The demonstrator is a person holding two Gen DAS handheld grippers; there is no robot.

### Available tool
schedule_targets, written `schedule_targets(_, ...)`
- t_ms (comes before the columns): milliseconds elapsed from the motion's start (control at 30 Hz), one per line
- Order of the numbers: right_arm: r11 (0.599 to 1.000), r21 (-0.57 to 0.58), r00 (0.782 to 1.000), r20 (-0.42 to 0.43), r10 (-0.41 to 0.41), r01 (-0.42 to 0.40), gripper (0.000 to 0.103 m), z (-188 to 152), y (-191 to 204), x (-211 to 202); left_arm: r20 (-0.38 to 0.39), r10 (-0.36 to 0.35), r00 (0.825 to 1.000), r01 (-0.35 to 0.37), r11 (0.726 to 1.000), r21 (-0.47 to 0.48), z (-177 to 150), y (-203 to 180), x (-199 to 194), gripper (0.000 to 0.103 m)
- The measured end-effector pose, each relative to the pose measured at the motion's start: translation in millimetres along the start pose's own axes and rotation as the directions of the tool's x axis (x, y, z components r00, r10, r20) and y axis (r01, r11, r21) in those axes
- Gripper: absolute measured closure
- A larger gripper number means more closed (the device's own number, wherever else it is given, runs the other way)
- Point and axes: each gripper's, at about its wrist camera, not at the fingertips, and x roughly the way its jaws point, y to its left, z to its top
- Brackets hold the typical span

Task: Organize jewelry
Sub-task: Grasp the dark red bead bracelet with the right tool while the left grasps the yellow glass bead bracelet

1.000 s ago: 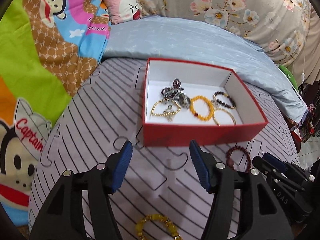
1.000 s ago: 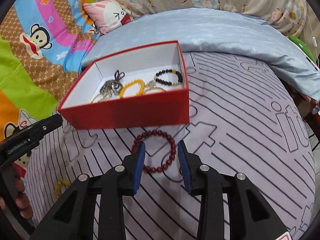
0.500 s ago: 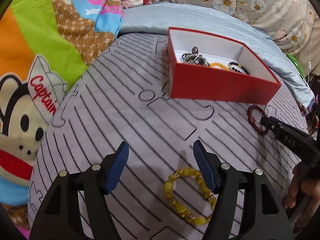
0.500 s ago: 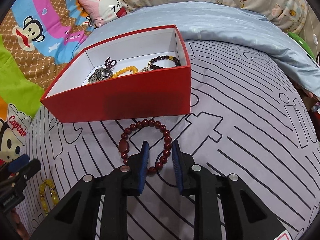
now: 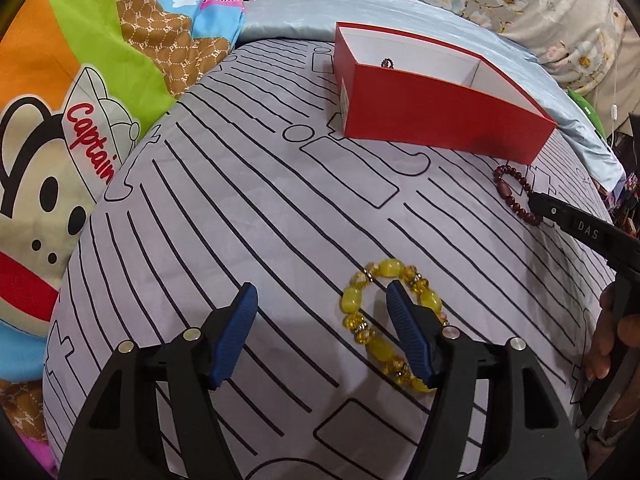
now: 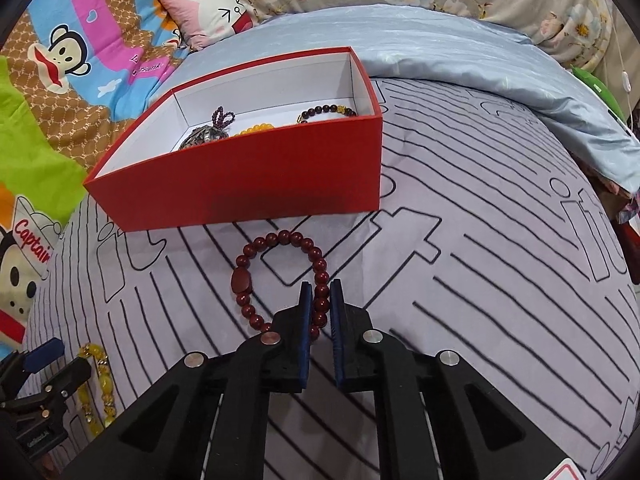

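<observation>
A yellow bead bracelet (image 5: 390,270) lies on the striped grey cloth (image 5: 240,208). My left gripper (image 5: 320,296) hangs open low over it, its right finger over the loop and the loop's left side between the jaws. A dark red bead bracelet (image 6: 280,238) lies in front of the red box (image 6: 240,184). My right gripper (image 6: 321,285) is shut on its near right side, beads pinched between the blue pads. The left wrist view shows that bracelet (image 5: 506,190) and the right gripper (image 5: 534,198) at far right, beyond the box (image 5: 432,108).
The white-lined box holds several bracelets and a metal pendant (image 6: 204,136). A cartoon monkey blanket (image 5: 80,80) borders the cloth on the left, a pale blue quilt (image 6: 460,52) lies behind. A person's hand (image 5: 604,340) grips the right tool.
The left gripper moved away from the box and down over the yellow bracelet. The right gripper's jaws closed onto the dark red bracelet while staying in place.
</observation>
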Motion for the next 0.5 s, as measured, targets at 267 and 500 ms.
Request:
schedule_targets(267,1.000,0.006,0.999,-0.028,0.023,-0.023,0.095,-20,8,-15,0.030,0.019,0.999,-0.020,0.999,0.024,-1,-7,-1,0.072)
schedule_targets(500,0.997,0.028,0.996,-0.056,0.074,-0.072,0.095,-35,16,-29,0.017,-0.023,1.000,0.022,1.000,0.018,3,-12,2,0.094)
